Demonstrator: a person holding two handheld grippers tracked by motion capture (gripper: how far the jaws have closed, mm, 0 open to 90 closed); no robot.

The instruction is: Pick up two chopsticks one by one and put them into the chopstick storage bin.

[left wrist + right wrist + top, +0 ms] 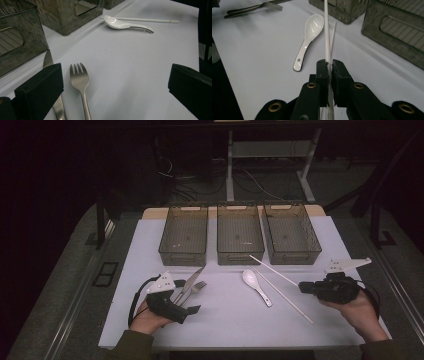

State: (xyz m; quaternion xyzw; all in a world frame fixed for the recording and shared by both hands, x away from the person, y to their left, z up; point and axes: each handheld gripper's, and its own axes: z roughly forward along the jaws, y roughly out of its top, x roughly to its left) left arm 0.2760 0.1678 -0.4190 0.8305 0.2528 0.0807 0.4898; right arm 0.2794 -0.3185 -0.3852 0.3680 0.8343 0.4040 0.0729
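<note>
Looking from above, three bins (240, 240) stand far, and a spoon (256, 286) lies mid-table. Near the left gripper (115, 87), jaws wide and empty, lie a fork (80, 82) and a knife (47, 60). The right gripper (329, 68) has its jaws closed on a chopstick (326, 30), thin, light, stiff and probably slippery, so a grip near the middle seems best.
</note>
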